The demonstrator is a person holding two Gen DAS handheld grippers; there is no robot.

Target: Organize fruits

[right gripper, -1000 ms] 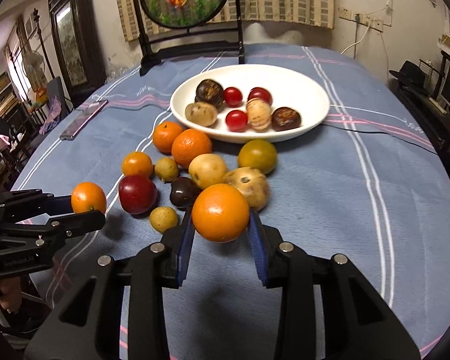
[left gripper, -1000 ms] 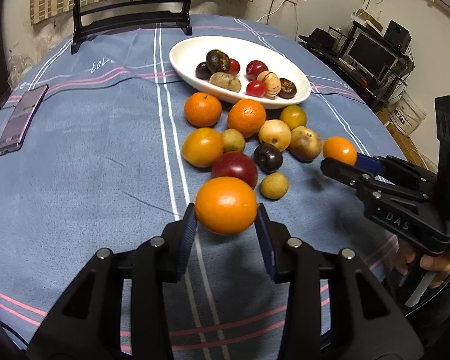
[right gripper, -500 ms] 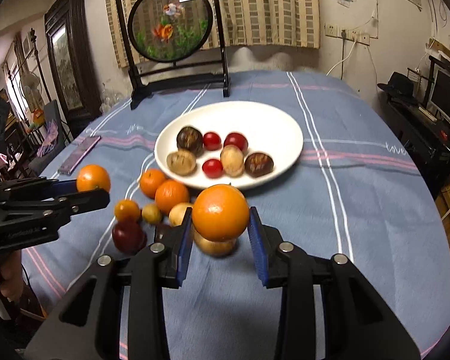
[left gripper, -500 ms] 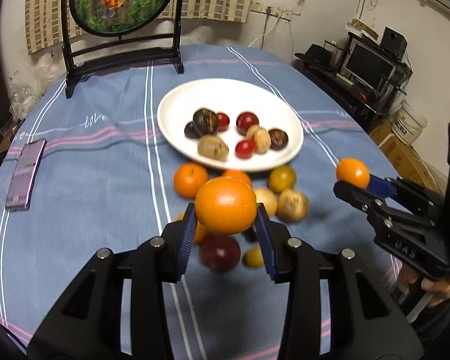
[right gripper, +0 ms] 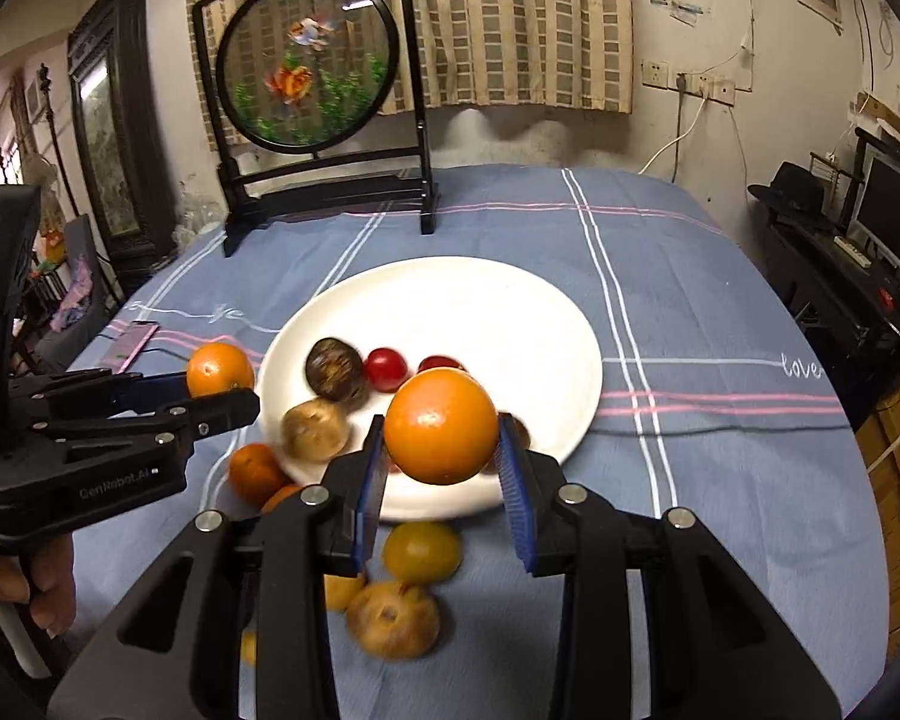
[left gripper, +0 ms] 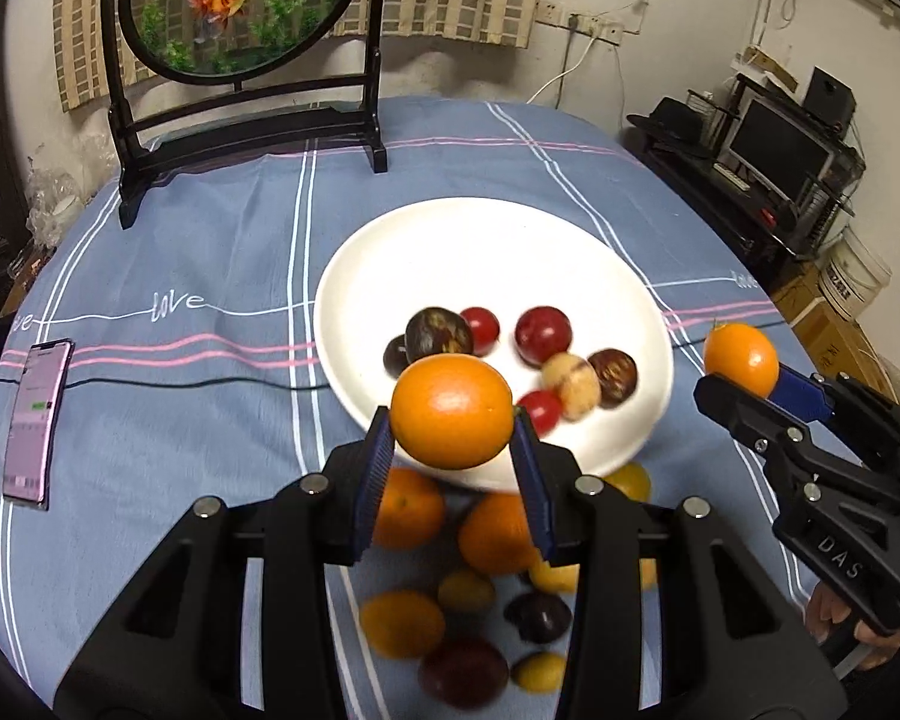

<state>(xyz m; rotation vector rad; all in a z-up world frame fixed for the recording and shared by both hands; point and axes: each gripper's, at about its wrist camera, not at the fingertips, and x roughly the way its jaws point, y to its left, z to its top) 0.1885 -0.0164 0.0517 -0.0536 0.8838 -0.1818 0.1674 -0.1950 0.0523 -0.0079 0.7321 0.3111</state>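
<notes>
— How many oranges are gripped?

— Two. In the left wrist view the left gripper [left gripper: 453, 450] clamps one orange [left gripper: 452, 411] at centre; the right gripper [left gripper: 744, 387], at the right edge, pinches a second orange [left gripper: 741, 357].

— And the white plate [left gripper: 480, 240]?

— Seven small fruits show there (red, dark, one pale). The loose fruits [left gripper: 399, 624] at lower centre are blurred, partly hidden behind the fingers.

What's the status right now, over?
Left gripper and right gripper each shut on an orange. White plate ahead, part filled. Nothing in the way.
</notes>
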